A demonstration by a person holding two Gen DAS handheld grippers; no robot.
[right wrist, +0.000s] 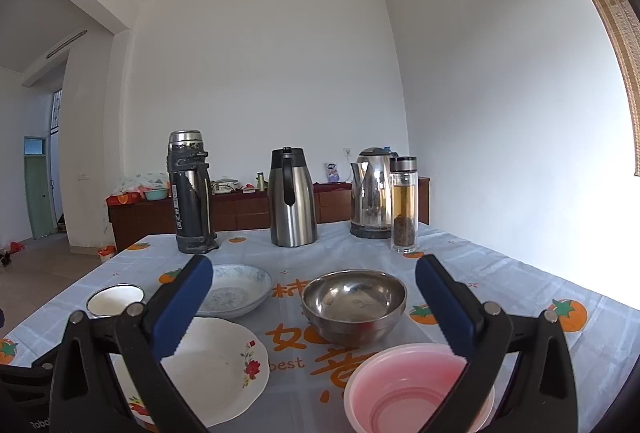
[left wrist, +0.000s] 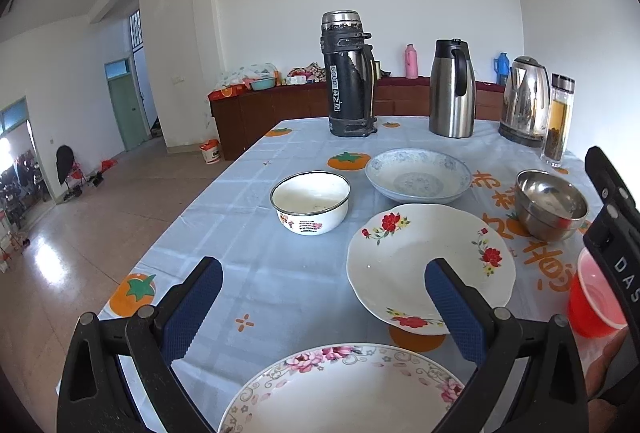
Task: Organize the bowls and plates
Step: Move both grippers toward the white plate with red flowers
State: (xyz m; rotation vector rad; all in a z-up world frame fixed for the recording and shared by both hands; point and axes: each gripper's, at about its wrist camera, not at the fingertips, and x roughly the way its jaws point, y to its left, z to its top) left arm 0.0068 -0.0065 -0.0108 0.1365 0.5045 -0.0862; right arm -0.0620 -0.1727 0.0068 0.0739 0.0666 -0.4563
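Both sets of jaws are held wide open, with nothing gripped. The left gripper [left wrist: 324, 297] is poised over the bench [left wrist: 280, 273] beside 2 floral plates [left wrist: 400, 261]. The right gripper [right wrist: 314, 297] is aimed level at the steel bowl [right wrist: 354, 307], with the pink bowl [right wrist: 404, 389] nearest.

Left gripper [left wrist: 324, 307]: jaws stood wide apart, nothing between the pads, tilted downward.
Right gripper [right wrist: 314, 307]: jaws stood wide apart, nothing gripped, pointed level.
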